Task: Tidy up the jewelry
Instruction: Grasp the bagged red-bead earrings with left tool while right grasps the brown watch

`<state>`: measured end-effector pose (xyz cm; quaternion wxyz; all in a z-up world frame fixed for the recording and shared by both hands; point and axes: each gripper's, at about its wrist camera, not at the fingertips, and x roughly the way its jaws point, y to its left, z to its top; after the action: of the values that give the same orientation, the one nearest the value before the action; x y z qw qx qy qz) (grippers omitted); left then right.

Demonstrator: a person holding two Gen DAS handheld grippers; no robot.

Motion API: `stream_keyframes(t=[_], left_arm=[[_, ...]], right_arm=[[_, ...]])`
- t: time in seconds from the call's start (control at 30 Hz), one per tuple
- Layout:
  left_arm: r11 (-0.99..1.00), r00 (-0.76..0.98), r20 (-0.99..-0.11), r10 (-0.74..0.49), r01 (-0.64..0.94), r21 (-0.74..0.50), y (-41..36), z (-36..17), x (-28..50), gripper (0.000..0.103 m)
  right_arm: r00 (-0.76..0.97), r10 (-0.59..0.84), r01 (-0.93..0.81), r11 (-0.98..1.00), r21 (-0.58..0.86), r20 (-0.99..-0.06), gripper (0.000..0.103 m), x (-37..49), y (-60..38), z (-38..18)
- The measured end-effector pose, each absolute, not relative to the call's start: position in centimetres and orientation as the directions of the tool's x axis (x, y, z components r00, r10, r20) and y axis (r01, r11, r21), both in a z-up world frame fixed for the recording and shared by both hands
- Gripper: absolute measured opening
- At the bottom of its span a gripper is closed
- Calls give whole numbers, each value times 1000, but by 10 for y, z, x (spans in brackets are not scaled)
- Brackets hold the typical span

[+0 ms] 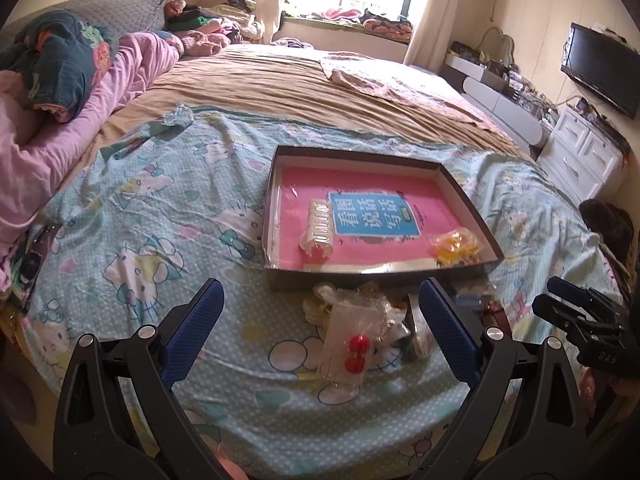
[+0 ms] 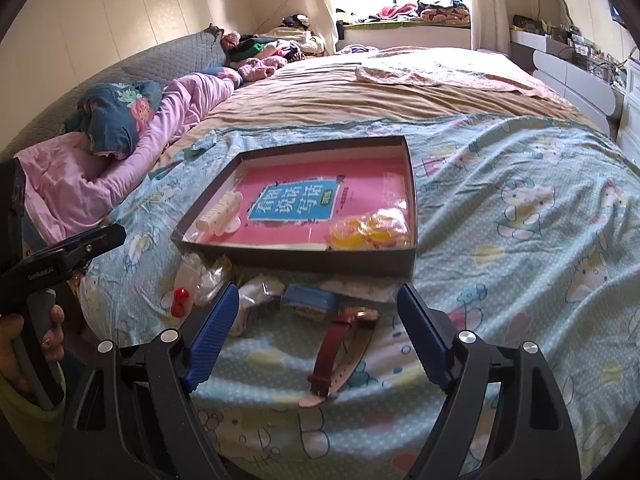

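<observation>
A shallow dark box (image 1: 276, 216) (image 2: 296, 258) lies on the bed with a pink book inside. A white hair clip (image 1: 318, 228) (image 2: 220, 214) and a bag of yellow pieces (image 1: 456, 248) (image 2: 370, 228) lie in it. In front of the box lie a clear bag with red beads (image 1: 354, 350) (image 2: 182, 300), a blue item (image 2: 308, 300) and a red-strap watch (image 2: 340, 350). My left gripper (image 1: 320, 332) is open above the bead bag. My right gripper (image 2: 320, 332) is open above the watch.
The bed has a light blue cartoon sheet (image 1: 160, 220) and a tan blanket (image 1: 300, 88). Pink bedding and pillows (image 1: 60, 120) lie at the left. White drawers (image 1: 580, 156) and a TV (image 1: 600, 68) stand at the right.
</observation>
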<state>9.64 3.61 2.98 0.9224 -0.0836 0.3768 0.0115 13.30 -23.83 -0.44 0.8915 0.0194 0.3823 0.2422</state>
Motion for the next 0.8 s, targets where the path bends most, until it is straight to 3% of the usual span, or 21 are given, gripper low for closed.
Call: stream_keyframes(t=[0.8], left_arm=[[995, 625, -780, -36, -54, -89, 26, -20, 93, 91]], right_arm=[[522, 434, -423, 879, 220, -734, 80, 130, -236, -36]])
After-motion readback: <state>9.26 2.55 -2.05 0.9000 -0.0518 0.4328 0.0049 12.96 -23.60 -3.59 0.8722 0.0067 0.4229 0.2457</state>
